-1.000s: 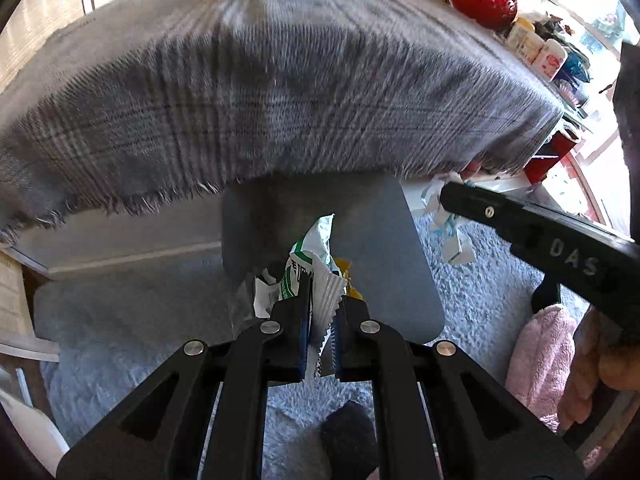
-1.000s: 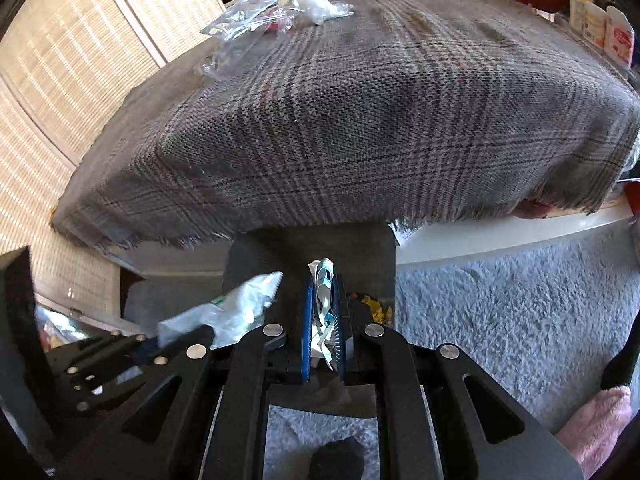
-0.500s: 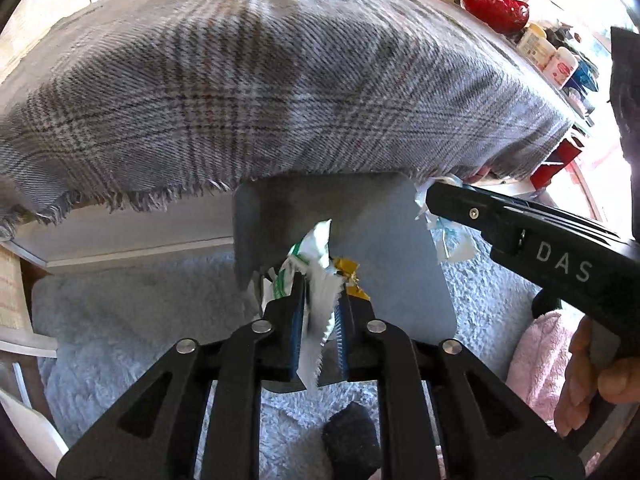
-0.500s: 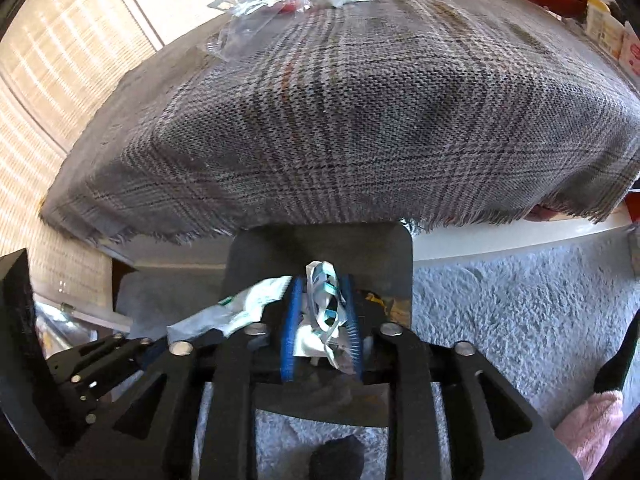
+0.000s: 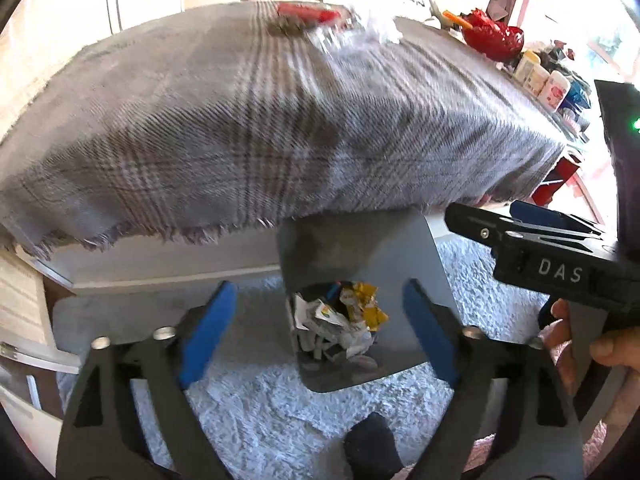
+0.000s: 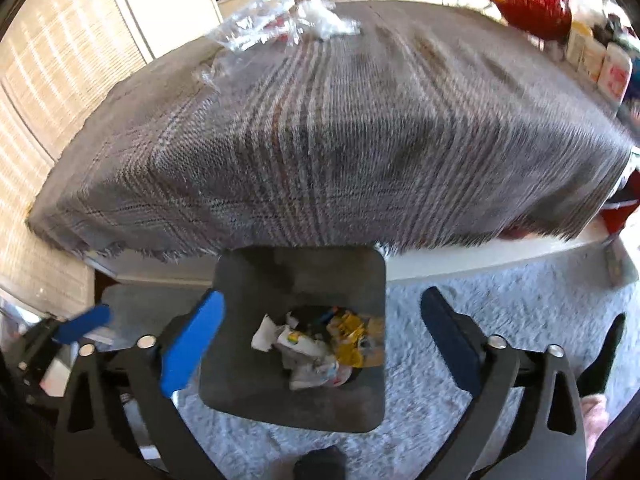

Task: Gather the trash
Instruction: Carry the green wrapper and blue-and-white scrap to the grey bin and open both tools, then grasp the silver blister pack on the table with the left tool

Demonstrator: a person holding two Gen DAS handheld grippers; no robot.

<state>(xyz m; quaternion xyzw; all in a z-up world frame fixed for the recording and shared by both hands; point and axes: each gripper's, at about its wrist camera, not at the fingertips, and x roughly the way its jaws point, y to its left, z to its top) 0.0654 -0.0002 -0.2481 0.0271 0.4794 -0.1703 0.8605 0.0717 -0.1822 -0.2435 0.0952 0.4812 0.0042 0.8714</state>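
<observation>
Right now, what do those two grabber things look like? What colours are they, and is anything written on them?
Each hand-held gripper is matte black plastic with two fingers lined in bright blue ridged pads and round silver screws. The left hand-held gripper shows triangular cut-outs in its frame, as does the right hand-held gripper. Seen from the left wrist, the right one's side carries white letters "DAS" and a small green light.

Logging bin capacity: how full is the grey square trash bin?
Partly full: crumpled white and yellow wrappers cover the bottom of the grey square trash bin, well below its rim.
</observation>
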